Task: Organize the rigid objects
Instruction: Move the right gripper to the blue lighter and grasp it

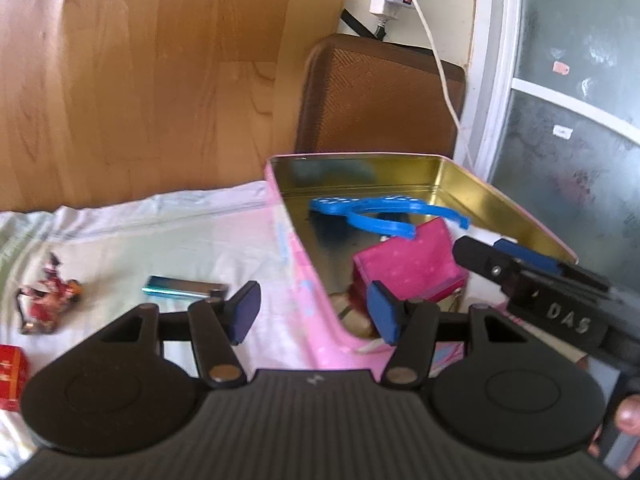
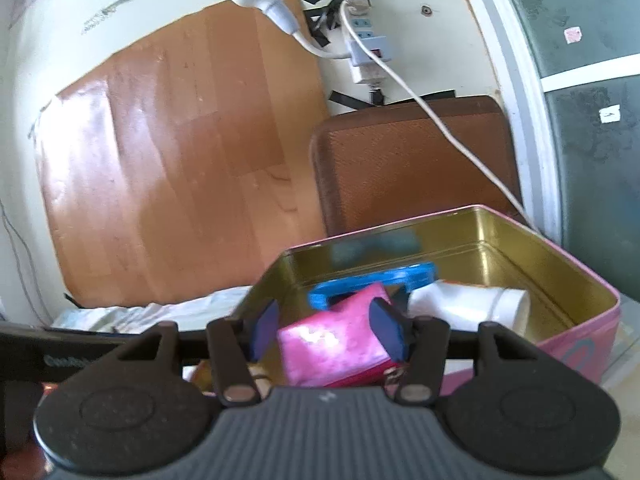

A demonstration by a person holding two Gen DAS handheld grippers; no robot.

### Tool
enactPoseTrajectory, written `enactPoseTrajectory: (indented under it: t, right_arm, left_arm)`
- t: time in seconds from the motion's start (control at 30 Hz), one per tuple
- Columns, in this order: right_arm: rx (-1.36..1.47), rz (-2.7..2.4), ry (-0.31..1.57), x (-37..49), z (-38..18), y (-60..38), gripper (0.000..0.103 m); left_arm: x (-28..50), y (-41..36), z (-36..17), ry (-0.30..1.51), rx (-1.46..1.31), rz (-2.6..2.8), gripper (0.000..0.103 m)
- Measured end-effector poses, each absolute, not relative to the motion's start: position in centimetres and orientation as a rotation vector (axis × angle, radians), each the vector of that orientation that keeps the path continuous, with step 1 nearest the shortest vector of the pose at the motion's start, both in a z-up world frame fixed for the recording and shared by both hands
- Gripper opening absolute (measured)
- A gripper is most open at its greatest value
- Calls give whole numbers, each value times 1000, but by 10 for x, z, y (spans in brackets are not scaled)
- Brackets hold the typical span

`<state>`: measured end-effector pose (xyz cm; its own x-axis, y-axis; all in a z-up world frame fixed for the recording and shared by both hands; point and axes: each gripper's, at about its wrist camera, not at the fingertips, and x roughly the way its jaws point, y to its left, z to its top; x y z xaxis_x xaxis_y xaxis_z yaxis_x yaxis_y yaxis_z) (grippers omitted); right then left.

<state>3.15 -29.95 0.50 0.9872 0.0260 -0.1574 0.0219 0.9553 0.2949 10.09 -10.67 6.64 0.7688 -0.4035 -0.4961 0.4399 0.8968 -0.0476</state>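
currently both grippers are spread, holding nothing: left gripper (image 1: 314,312) at the pink tin's (image 1: 304,276) near-left wall, right gripper (image 2: 330,330) above the pink box (image 2: 336,350) lying inside beside a blue ring (image 1: 384,216).

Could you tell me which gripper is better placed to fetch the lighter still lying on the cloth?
Left, probably. The left gripper is open and empty, with the lighter just ahead to its left. The right gripper hovers over the tin, away from the cloth.
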Motion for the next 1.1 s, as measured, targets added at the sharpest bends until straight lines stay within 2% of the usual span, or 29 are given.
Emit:
enactPoseTrajectory:
  t: [0.7, 1.1]
  right_arm:
    - [157, 109, 179, 35, 23, -220, 53]
    - [-23, 211, 232, 51, 17, -155, 53]
  left_arm:
    - [102, -15, 54, 514, 43, -238, 62]
    - [119, 29, 29, 562, -32, -159, 62]
